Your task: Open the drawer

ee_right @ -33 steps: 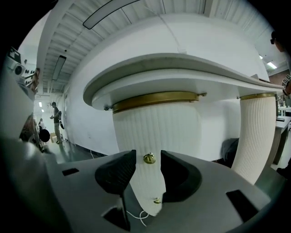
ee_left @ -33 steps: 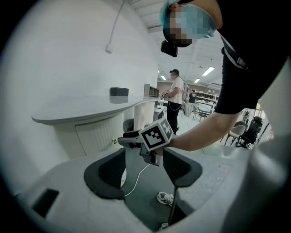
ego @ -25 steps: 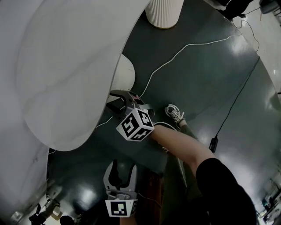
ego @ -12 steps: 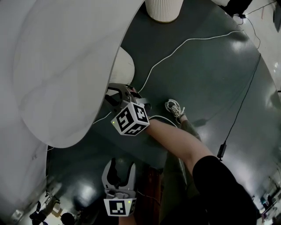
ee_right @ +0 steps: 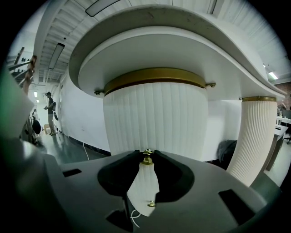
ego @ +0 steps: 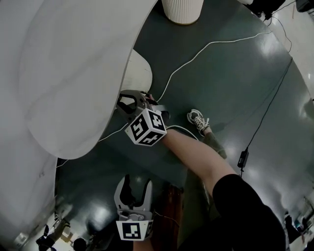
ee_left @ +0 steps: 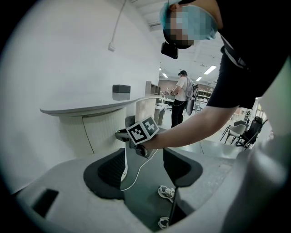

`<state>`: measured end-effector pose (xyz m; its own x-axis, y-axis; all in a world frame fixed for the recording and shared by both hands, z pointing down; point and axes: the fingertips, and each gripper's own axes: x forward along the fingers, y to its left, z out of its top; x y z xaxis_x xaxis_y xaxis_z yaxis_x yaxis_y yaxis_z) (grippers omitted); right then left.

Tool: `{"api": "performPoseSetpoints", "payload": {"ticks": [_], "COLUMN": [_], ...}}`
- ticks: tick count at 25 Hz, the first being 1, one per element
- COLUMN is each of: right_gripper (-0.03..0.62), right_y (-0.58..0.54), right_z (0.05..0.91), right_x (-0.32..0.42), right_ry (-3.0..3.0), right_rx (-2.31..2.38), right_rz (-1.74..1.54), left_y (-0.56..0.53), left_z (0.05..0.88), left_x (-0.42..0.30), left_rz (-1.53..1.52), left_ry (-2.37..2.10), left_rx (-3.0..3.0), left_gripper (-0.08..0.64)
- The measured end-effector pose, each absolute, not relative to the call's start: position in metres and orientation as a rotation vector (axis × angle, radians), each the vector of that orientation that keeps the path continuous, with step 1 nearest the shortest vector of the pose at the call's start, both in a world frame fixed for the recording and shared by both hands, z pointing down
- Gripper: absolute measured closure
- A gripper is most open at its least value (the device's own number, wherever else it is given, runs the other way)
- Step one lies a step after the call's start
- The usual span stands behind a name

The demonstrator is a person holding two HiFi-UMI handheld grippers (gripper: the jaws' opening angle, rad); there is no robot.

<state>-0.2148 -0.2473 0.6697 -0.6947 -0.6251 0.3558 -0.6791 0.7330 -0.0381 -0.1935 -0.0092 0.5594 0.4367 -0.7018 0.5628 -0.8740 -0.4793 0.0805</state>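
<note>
A white fluted drawer unit [ee_right: 154, 118] hangs under the curved white tabletop [ego: 73, 73]. Its small brass knob [ee_right: 146, 158] sits right between the tips of my right gripper [ee_right: 146, 157]. The jaws are closing, and both tips touch the knob with no gap showing. In the head view the right gripper [ego: 122, 104] reaches left under the table edge, with its marker cube behind it. In the left gripper view it [ee_left: 122, 134] meets the fluted front [ee_left: 102, 129]. My left gripper [ego: 133, 193] hangs low, open and empty, apart from the drawer.
A white cable [ego: 206, 51] runs across the dark floor. A fluted column [ego: 182, 12] stands at the far end. The person's shoe [ego: 198, 123] and a black cable with an adapter [ego: 243, 158] lie to the right. A person [ee_left: 184, 98] stands far off.
The right gripper's jaws have narrowed around the knob while the hand stayed at the drawer front. The left gripper has stayed where it was.
</note>
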Motion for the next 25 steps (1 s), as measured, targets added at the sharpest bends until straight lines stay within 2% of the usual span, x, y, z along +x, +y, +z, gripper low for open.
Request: {"api": "performPoseSetpoints", "payload": {"ticks": [25], "right_gripper": [0.491], "right_y": [-0.25], "right_z": [0.671], "right_x": [-0.212], "right_ry": [-2.557], "right_rx": [1.062], "right_rz": [0.27], "left_y": [0.005], "left_z": [0.545], "left_x": [-0.233], "left_rz": [0.641], "left_ry": [-1.399], "left_rx": [2.34], "left_gripper": [0.301]}}
